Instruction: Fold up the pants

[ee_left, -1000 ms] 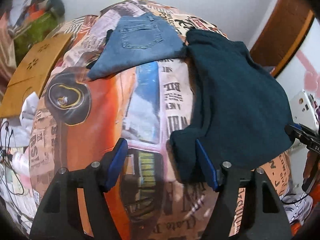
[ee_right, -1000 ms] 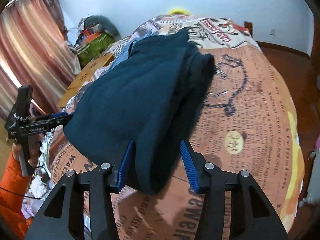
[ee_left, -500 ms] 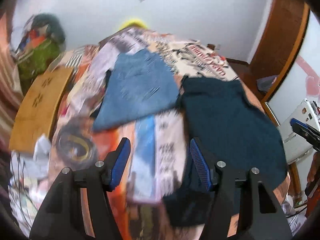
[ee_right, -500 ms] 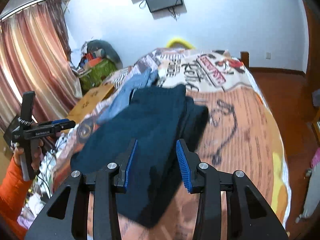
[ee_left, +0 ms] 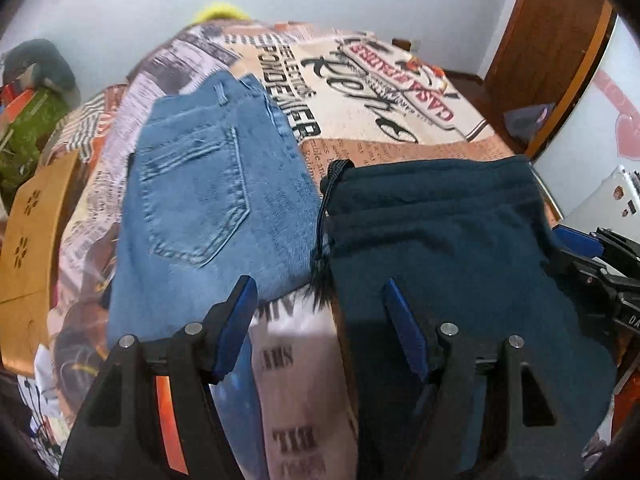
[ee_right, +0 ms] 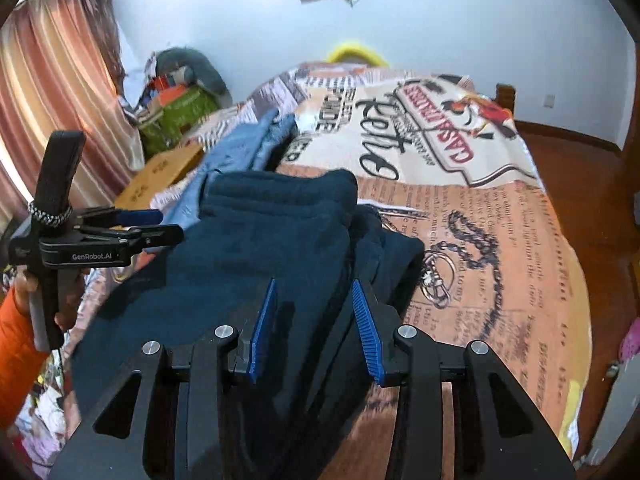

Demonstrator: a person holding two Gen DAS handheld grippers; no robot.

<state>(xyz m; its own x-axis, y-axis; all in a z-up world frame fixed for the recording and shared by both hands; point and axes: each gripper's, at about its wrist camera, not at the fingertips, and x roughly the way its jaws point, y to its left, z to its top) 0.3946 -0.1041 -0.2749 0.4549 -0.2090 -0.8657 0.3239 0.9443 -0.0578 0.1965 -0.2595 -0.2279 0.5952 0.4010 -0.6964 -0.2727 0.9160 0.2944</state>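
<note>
Through the left wrist camera, the dark navy sweatpants point(ee_left: 448, 240) are lying folded on the printed bedspread point(ee_left: 380, 92), with the folded blue jeans point(ee_left: 208, 208) just beside their left edge and touching it near the drawstring point(ee_left: 326, 200). The left gripper point(ee_left: 320, 324) is hovering above the bedspread at the near left corner of the sweatpants; its jaws are spreading, standing well apart, and nothing is sitting between them, since the right finger point(ee_left: 404, 332) is only overlapping the navy cloth in view. The right gripper point(ee_left: 600, 256) is showing at the sweatpants' right edge. Judging from the layout, the fold looks largely made, so the step in hand is probably neatening or setting up one more fold; doing it well means taking only the sweatpants' layers and keeping clear of the jeans. Through the right wrist camera, the sweatpants point(ee_right: 260, 248) are filling the middle, stacked in thick layers with the waistband on the far side. The right gripper point(ee_right: 314, 324) is hanging over their near right part, jaws parted but narrow and gripping nothing. The left gripper point(ee_right: 140, 224) is poised at the sweatpants' left edge, held by a hand in an orange sleeve point(ee_right: 16, 344). A good grasp would pinch all layers together at matching edges, so the stack is not sliding apart.
</note>
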